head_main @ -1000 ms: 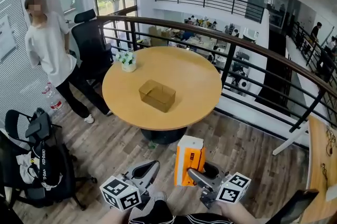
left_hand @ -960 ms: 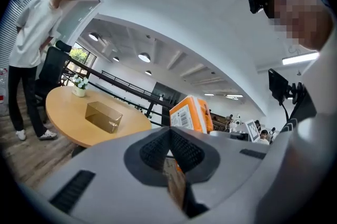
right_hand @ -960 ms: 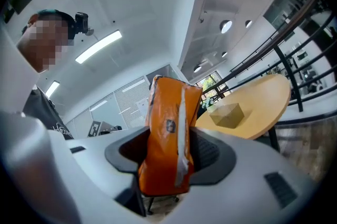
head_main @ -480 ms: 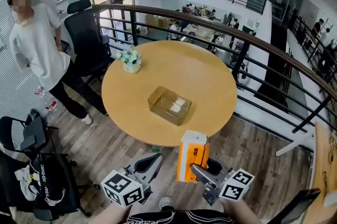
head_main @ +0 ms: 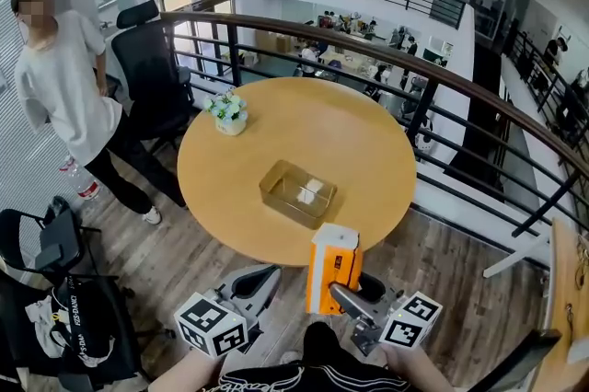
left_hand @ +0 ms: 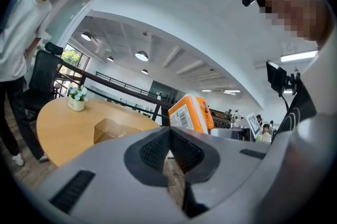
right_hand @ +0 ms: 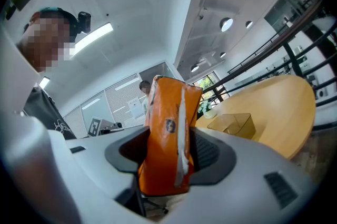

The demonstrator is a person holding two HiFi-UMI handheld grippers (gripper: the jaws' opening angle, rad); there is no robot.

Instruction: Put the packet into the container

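Note:
An orange packet (head_main: 333, 269) stands upright between the jaws of my right gripper (head_main: 344, 295), which is shut on its lower part, just off the near edge of the round wooden table (head_main: 368, 142). In the right gripper view the packet (right_hand: 168, 139) fills the jaws of my right gripper (right_hand: 167, 160). The clear amber container (head_main: 297, 193) sits open-topped on the table's near half, beyond the packet; there it is as the container (right_hand: 231, 124). My left gripper (head_main: 255, 280) hangs left of the packet, shut and empty; its pads meet at left gripper (left_hand: 168, 150).
A small flower pot (head_main: 227, 113) stands on the table's far left. A person (head_main: 64, 77) and a black office chair (head_main: 152, 68) stand left of the table. A dark railing (head_main: 442, 96) curves behind it. A chair with a bag (head_main: 64, 298) is at lower left.
Both grippers and the packet have come closer to the table; the packet's top now overlaps its near edge. The container shows from higher up, its inside visible.

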